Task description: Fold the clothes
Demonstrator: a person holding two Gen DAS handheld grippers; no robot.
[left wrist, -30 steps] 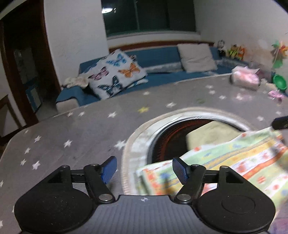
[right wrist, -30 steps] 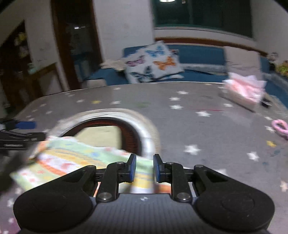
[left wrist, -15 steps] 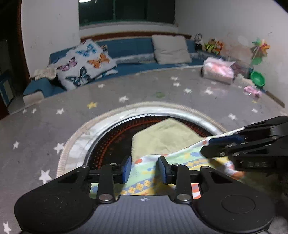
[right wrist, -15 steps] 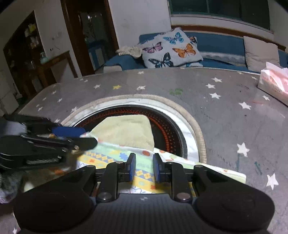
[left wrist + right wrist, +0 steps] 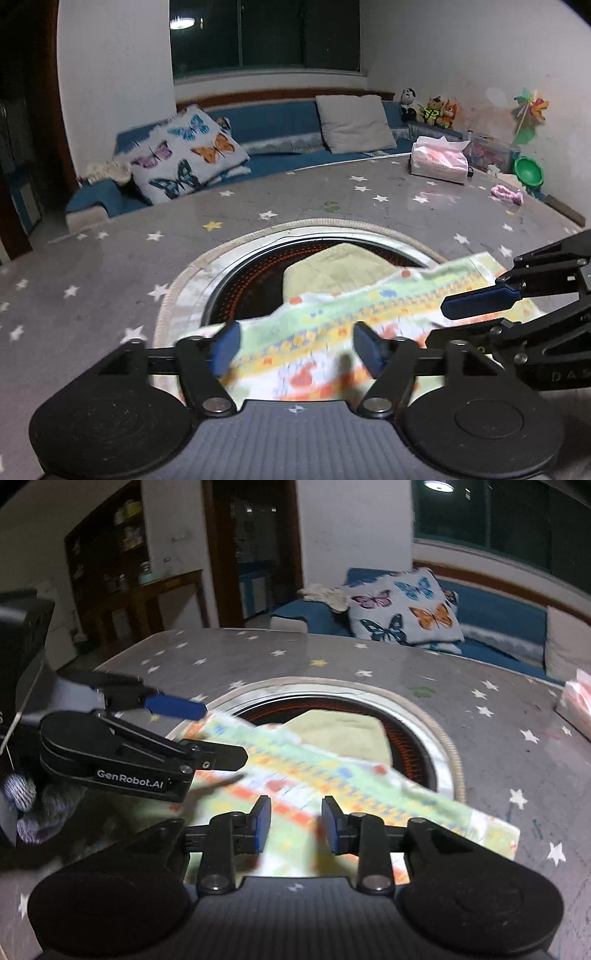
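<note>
We work at a grey star-patterned table [image 5: 110, 266] with a round recessed ring [image 5: 258, 258] at its centre. A folded yellow-green towel [image 5: 343, 266] lies inside the ring. The patterned cloth [image 5: 332, 328] lies across the near edge of the ring, overlapping the towel, with its long side running left to right. Our left gripper [image 5: 295, 345] stands with jaws wide apart over the cloth's near edge and holds nothing. Our right gripper [image 5: 295, 823] is likewise parted, less widely, gripping nothing. We judge the cloth light, limp and thin; it will sag and crease. We would take hold at the near corners, pinching all layers together.
</note>
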